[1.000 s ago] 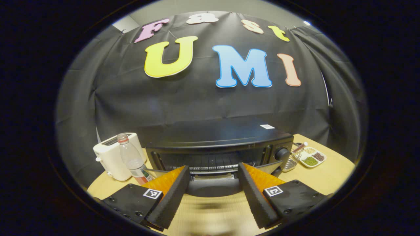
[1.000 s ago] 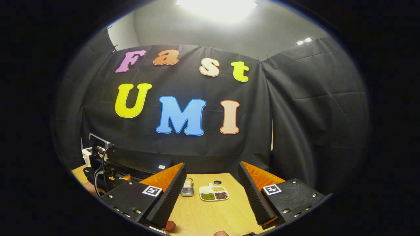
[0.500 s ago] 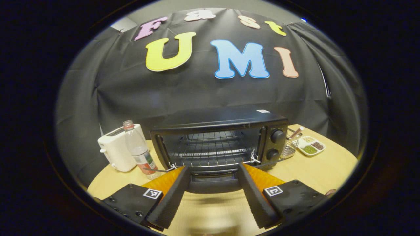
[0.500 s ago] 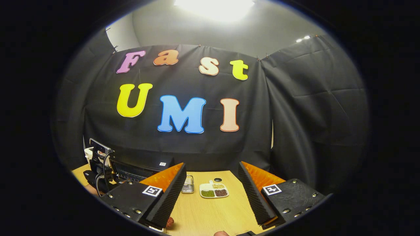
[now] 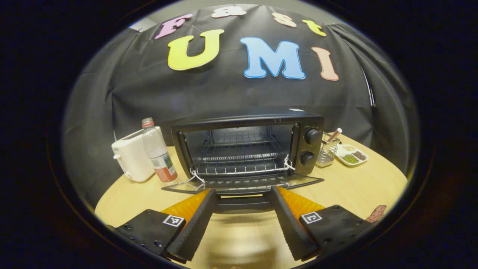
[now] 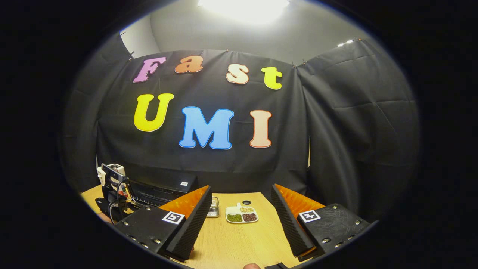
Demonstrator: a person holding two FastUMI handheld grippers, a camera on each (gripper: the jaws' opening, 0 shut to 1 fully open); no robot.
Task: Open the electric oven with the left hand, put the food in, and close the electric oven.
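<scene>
Our left fingers (image 5: 194, 224) wide apart around the door handle (image 5: 242, 202), not pinching it, oven (image 5: 246, 145) door lying flat open on the tabletop (image 5: 358, 190), food (image 5: 376, 213) off right, our right gripper (image 6: 241, 220) wide open over bare tabletop

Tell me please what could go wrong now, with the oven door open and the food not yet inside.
The oven door lies flat between the left gripper and the wire rack, so anything carried in low may knock it. The food sits far right at the table's edge and could be nudged off. The bottle beside the oven could tip.
</scene>
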